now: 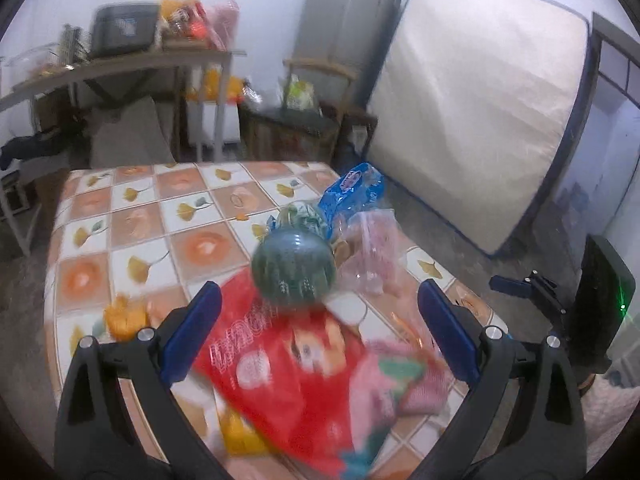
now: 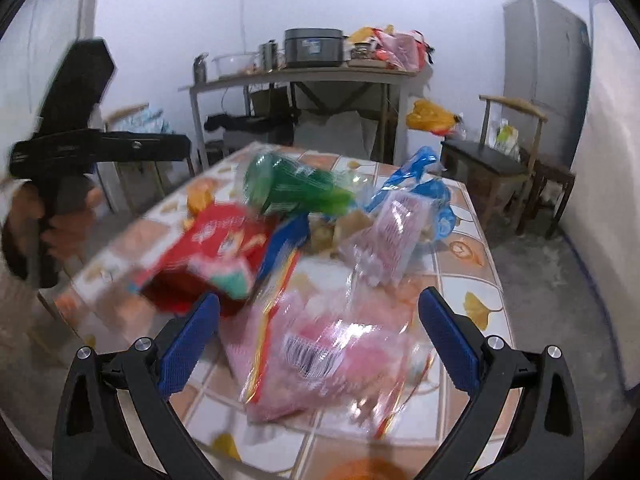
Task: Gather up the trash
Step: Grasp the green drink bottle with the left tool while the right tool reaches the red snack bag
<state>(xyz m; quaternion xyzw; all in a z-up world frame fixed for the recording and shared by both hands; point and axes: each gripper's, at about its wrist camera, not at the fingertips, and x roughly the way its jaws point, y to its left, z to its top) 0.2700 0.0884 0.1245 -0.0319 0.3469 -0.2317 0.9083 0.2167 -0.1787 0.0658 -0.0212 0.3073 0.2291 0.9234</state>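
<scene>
Hand-held grippers left and right: wide apart, holding nothing | trash: blurred, crinkled wrappers

We note a mattress leaning at upper right, a fridge beside it, a cluttered shelf upper left.

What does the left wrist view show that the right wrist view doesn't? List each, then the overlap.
Only the left wrist view: the white mattress leaning on the wall, and the green bottle seen bottom-on.

Only the right wrist view: the barcode on the pink wrapper, and the person's left hand holding the other tool.

Both: the tiled tablecloth, red bag, blue bag, grey fridge, cluttered side table, and each view's own open blue fingers.
</scene>
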